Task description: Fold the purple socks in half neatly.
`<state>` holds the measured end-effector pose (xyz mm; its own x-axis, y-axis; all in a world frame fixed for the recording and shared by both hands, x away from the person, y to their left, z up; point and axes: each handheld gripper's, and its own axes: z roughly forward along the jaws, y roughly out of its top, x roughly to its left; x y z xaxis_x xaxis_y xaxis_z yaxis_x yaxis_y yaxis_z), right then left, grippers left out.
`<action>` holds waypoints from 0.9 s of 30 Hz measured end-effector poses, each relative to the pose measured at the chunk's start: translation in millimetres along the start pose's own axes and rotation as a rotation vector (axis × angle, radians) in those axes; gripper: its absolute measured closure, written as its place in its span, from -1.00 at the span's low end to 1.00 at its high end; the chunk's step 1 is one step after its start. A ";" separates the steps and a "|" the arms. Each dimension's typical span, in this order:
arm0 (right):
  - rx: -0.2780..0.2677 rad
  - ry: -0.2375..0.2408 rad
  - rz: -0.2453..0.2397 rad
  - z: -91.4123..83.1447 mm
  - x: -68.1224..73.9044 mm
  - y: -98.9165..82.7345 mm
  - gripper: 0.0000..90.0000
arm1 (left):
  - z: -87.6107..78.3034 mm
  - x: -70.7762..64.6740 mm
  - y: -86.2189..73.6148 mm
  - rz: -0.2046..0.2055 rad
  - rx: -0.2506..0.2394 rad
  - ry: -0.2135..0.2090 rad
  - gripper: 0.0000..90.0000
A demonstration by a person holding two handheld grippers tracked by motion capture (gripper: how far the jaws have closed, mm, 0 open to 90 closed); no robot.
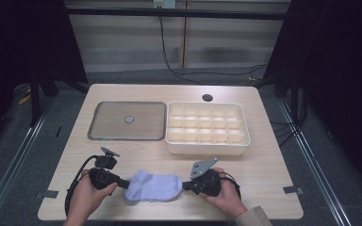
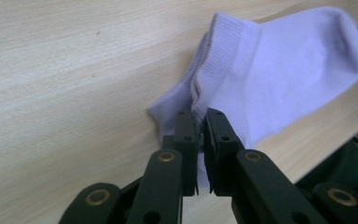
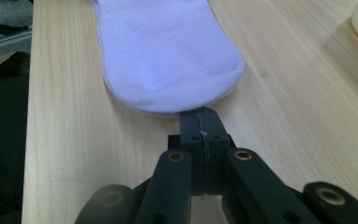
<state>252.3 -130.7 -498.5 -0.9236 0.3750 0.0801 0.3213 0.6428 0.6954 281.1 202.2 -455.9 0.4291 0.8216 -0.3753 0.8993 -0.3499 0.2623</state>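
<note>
A pale lavender sock (image 1: pixel 153 186) lies stretched across the near part of the wooden table (image 1: pixel 122 155), between my two grippers. My left gripper (image 1: pixel 122 183) is shut on the ribbed cuff (image 2: pixel 200 100), and fabric shows between its fingertips (image 2: pixel 185 122). My right gripper (image 1: pixel 185 185) is at the rounded toe (image 3: pixel 168 74). Its jaws are pressed together at the toe's very edge, with a thin pale line between them. The sock (image 3: pixel 158 42) runs straight away from the right gripper (image 3: pixel 200 112). The left gripper (image 2: pixel 199 116) has the sock (image 2: pixel 289 70) fanning up and to the right.
A cream organiser box (image 1: pixel 207 148) with several small compartments stands at the back right. To its left lies a flat metal tray (image 1: pixel 96 134) with a small round thing (image 1: pixel 129 119) in it. A hole (image 1: pixel 207 98) sits near the table's far edge. The table's front edge runs just below both hands.
</note>
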 end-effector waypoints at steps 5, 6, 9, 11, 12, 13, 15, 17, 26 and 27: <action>0.000 0.001 -0.001 -0.1 0.1 -0.1 1.00 | 1.0 1.5 0.8 -0.010 -0.037 0.032 0.65; 0.001 0.000 0.000 -0.2 0.1 -0.1 1.00 | 0.6 2.5 1.5 -0.013 -0.052 0.033 0.56; 0.000 0.003 0.000 -0.1 0.2 -0.1 1.00 | 4.8 3.4 4.8 0.004 -0.071 0.039 0.48; -0.001 0.003 0.000 0.0 0.0 -0.1 1.00 | 7.2 3.0 5.3 0.008 -0.071 0.045 0.45; -0.001 0.003 0.000 0.0 0.0 -0.1 1.00 | 9.4 2.1 5.4 0.006 -0.074 0.050 0.44; -0.001 0.003 -0.001 0.0 0.0 -0.1 0.99 | 11.3 2.3 5.6 0.018 -0.071 0.062 0.44; -0.001 0.002 -0.001 0.0 0.1 -0.2 0.99 | 15.0 1.3 5.3 0.024 -0.055 0.070 0.44; -0.001 0.002 0.000 -0.1 0.2 -0.2 0.99 | 18.2 -0.6 4.7 0.038 -0.050 0.084 0.44; 0.004 -0.003 0.001 0.0 1.3 0.4 1.00 | 20.6 -7.8 8.2 0.053 -0.009 0.077 0.79; 0.005 -0.002 0.002 0.0 1.3 0.4 1.00 | 19.6 -6.1 8.4 0.043 -0.012 0.047 0.79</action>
<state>251.2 -129.9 -498.1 -0.9225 0.3776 0.0796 0.3238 0.6452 0.6920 287.7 185.4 -468.8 0.4624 0.8262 -0.3217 0.8791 -0.3799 0.2878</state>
